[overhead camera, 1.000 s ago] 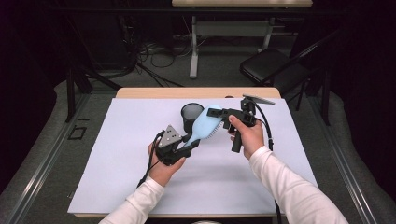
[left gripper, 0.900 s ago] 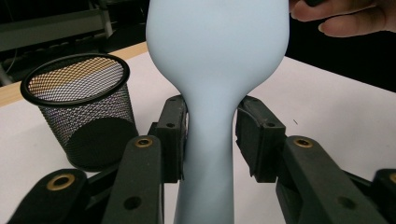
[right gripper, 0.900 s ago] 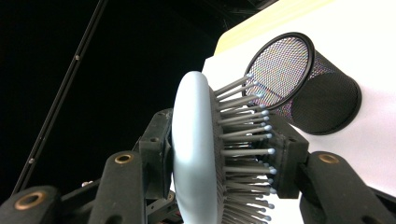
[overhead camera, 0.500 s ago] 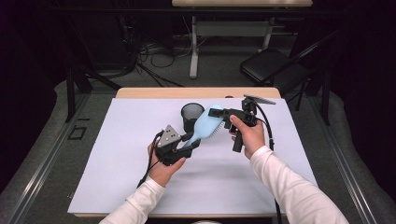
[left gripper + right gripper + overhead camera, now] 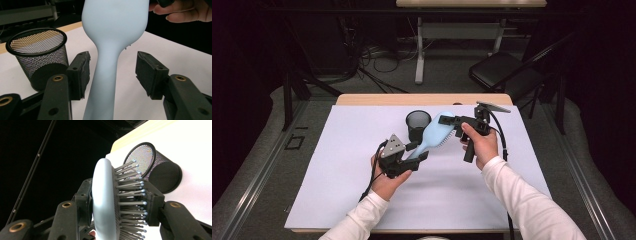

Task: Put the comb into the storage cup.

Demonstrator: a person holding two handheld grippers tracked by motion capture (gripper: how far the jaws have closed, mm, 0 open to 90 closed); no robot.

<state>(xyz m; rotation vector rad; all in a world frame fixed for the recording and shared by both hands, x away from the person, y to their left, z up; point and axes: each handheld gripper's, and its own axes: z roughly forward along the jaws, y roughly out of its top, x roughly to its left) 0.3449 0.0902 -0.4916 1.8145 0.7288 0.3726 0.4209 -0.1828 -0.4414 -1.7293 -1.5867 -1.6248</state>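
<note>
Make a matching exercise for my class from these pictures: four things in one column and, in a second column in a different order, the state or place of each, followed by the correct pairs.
Things:
1. left gripper
2. right gripper
3. hairbrush
4. mesh cup

States or places:
A. stands upright on the white table cover, hollow and with nothing in it
B. jaws clamped on the brush head, one against the smooth back, one against the bristles
C. jaws apart on either side of the handle, not pressing it
D. light blue, held off the table between the two hands

Pairs: 1-C, 2-B, 3-D, 4-A
</note>
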